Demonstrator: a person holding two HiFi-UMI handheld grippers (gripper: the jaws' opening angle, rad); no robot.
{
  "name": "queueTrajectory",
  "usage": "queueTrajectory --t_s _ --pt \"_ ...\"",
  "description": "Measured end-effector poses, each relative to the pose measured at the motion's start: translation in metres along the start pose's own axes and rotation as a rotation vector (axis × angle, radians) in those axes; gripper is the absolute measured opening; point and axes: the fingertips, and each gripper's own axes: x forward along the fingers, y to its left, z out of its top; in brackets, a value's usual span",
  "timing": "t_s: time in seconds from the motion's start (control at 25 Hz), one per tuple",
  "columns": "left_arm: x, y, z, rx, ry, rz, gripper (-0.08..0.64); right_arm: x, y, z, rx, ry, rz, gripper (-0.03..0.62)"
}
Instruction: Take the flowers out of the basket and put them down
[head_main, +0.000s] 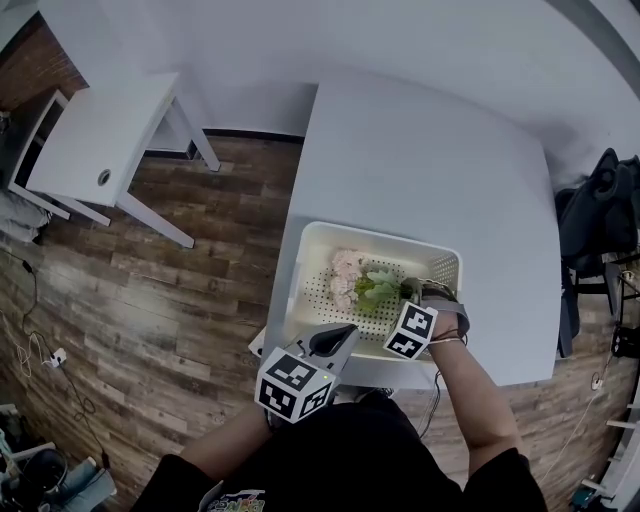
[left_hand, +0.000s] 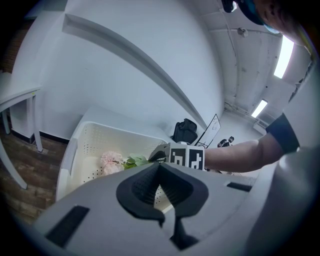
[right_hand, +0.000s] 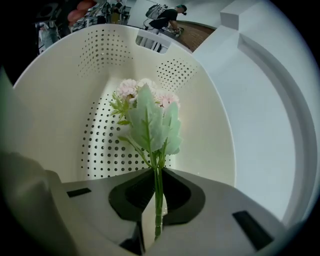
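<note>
Flowers (right_hand: 145, 115) in basket (head_main: 325, 240), frame centre, stems clamped in right hand-held gripper (right_hand: 157, 172), left hand-held gripper (left_hand: 160, 165) closed, empty, lower centre.

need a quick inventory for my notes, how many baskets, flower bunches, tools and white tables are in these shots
basket: 1
flower bunch: 1
tools: 2, left tool and right tool
white tables: 2, big table and side table
total: 6

Inside the basket (head_main: 380, 232) at the table's (head_main: 430, 150) near edge, the flowers (head_main: 360, 283), right claw (right_hand: 156, 181) on their stems.
</note>
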Motion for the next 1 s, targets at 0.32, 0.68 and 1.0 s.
queueTrajectory --t_s 0.32,0.68,1.0 --pt "0.000 -0.012 0.002 0.027 -0.001 -0.009 0.007 -0.035 -0.013 0.013 0.194 -0.140 -0.026 0.040" --pt "-0.002 -0.026 0.008 0.063 -0.009 -0.017 0.007 -0.096 -0.044 0.027 0.524 -0.381 -0.050 0.034" --pt "-0.003 -0.049 0.005 0.096 -0.012 -0.041 0.006 -0.145 -0.055 0.016 0.753 -0.547 -0.071 0.032"
